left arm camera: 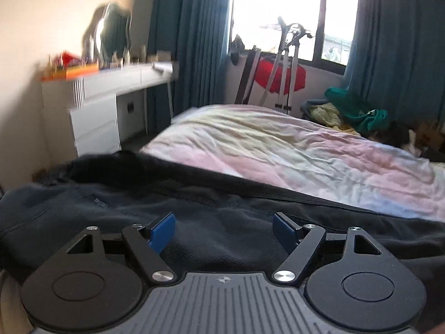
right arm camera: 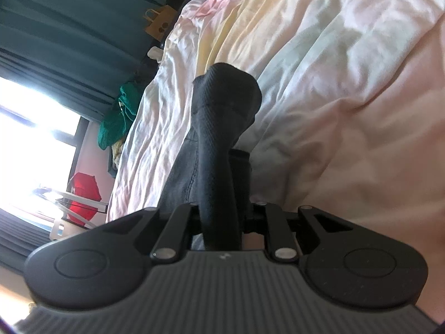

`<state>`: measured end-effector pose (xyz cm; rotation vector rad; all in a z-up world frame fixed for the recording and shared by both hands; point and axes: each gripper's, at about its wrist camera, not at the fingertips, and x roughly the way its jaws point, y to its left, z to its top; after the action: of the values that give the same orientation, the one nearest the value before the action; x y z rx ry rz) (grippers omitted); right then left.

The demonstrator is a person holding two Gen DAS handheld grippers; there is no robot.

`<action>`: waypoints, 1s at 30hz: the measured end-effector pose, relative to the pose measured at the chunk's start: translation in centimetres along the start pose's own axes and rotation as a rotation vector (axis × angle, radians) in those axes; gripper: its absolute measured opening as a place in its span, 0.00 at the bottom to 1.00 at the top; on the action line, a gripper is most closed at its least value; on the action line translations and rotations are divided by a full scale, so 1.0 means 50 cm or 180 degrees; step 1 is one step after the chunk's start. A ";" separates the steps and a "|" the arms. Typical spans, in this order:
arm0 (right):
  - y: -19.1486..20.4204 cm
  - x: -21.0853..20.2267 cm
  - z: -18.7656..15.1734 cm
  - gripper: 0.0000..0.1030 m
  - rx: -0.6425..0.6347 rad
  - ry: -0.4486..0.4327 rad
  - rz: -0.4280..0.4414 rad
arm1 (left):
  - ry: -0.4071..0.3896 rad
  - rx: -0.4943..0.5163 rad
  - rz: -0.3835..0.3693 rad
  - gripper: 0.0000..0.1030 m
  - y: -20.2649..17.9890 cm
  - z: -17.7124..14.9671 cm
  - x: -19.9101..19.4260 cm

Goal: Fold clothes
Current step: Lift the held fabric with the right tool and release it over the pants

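Note:
A dark navy garment (left arm camera: 116, 208) lies spread across the near end of the bed in the left wrist view. My left gripper (left arm camera: 224, 231) hovers just over it, open, its blue pads (left arm camera: 162, 232) wide apart with nothing between them. In the right wrist view my right gripper (right arm camera: 221, 217) is shut on a bunched fold of the dark garment (right arm camera: 222, 128), which rises from the jaws and ends in a ribbed cuff over the bed. The fabric hides the right fingertips.
The bed carries a crumpled pastel sheet (left arm camera: 278, 150). A white desk with drawers (left arm camera: 94, 103) and clutter stands at the left wall. A red object and metal stand (left arm camera: 281, 75) sit under the window. A pile of green and yellow clothes (left arm camera: 353, 111) lies beside teal curtains.

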<state>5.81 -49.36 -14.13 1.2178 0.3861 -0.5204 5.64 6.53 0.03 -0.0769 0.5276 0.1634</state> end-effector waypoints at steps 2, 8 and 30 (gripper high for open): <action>0.003 -0.004 -0.003 0.17 -0.0038 -0.0025 -0.0007 | 0.0055 0.0144 0.0031 0.77 -0.024 -0.022 0.026; 0.024 -0.009 -0.009 0.17 -0.0229 -0.0104 -0.0031 | 0.0275 0.0665 0.0147 0.81 -0.069 -0.076 0.092; 0.074 -0.025 -0.031 0.17 -0.0603 -0.0367 -0.0123 | 0.0132 0.0782 0.0076 0.81 -0.082 -0.095 0.079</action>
<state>6.89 -46.76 -11.06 0.9947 0.3532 -0.5714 7.37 2.46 -5.91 0.1657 0.5864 0.1196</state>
